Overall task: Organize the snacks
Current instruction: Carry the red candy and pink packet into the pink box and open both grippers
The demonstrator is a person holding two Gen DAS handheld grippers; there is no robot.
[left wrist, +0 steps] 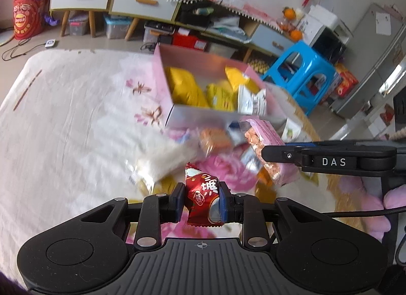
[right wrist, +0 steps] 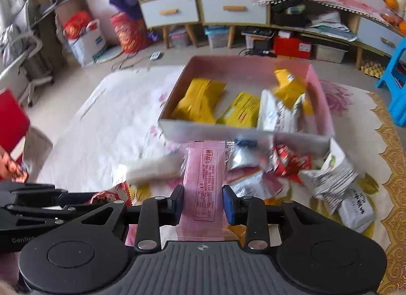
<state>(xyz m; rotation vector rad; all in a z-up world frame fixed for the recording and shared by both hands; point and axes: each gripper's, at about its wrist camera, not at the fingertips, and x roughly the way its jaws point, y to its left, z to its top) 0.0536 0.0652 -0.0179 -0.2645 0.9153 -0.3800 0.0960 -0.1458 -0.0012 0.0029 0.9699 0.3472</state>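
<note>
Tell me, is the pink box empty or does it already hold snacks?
Partly filled. The pink box holds several yellow packets and a white packet, with bare floor between them.

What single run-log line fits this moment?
left gripper: shut on red snack | right gripper: shut on pink snack | box: partly filled

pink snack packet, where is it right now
The pink snack packet is clamped between the right gripper's pads, low and central in the right wrist view, just in front of the pink box.
</note>
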